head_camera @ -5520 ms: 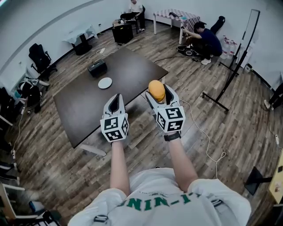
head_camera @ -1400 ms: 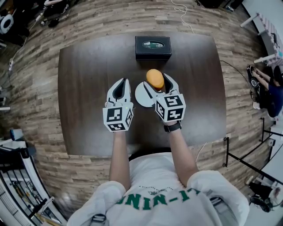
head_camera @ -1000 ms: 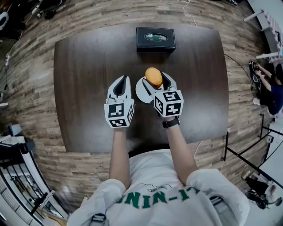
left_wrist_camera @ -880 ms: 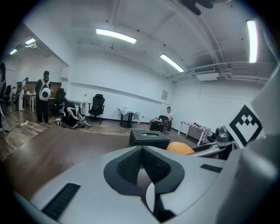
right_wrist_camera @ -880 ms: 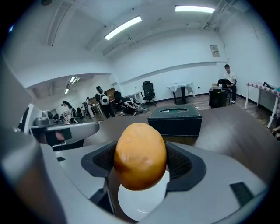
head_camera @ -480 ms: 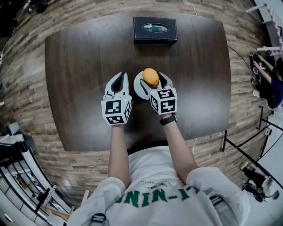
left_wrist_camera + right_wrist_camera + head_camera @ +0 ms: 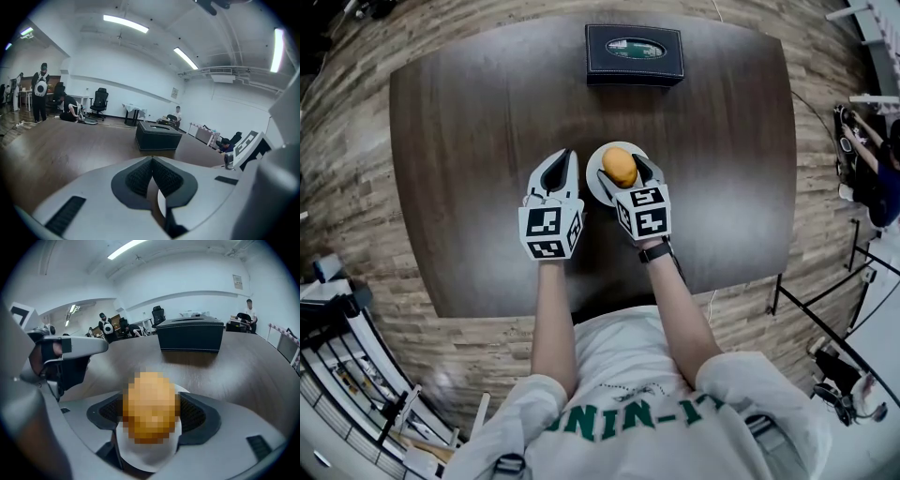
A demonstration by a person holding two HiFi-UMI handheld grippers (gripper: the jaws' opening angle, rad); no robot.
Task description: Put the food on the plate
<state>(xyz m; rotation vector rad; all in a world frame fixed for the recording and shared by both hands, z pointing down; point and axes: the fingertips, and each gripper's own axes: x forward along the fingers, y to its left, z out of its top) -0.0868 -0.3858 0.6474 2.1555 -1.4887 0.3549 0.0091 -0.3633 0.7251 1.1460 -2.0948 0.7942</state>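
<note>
An orange, rounded piece of food (image 7: 620, 167) (image 7: 151, 407) sits between the jaws of my right gripper (image 7: 622, 171) (image 7: 151, 409), which is shut on it. The food hangs directly over a small white plate (image 7: 594, 180) (image 7: 145, 455) on the dark brown table (image 7: 469, 141). My left gripper (image 7: 558, 169) (image 7: 152, 176) hovers just left of the plate, its jaws shut with nothing between them. In the left gripper view a sliver of the plate (image 7: 161, 202) shows below the shut jaws.
A black box with a green oval label (image 7: 635, 54) (image 7: 157, 135) (image 7: 191, 335) stands at the table's far edge. Wooden floor surrounds the table. People are at the room's far side (image 7: 41, 91). A rack (image 7: 337, 375) stands at the lower left.
Both grippers have sunk toward the table. The right one has brought the orange food down closer over the plate, still gripping it.
</note>
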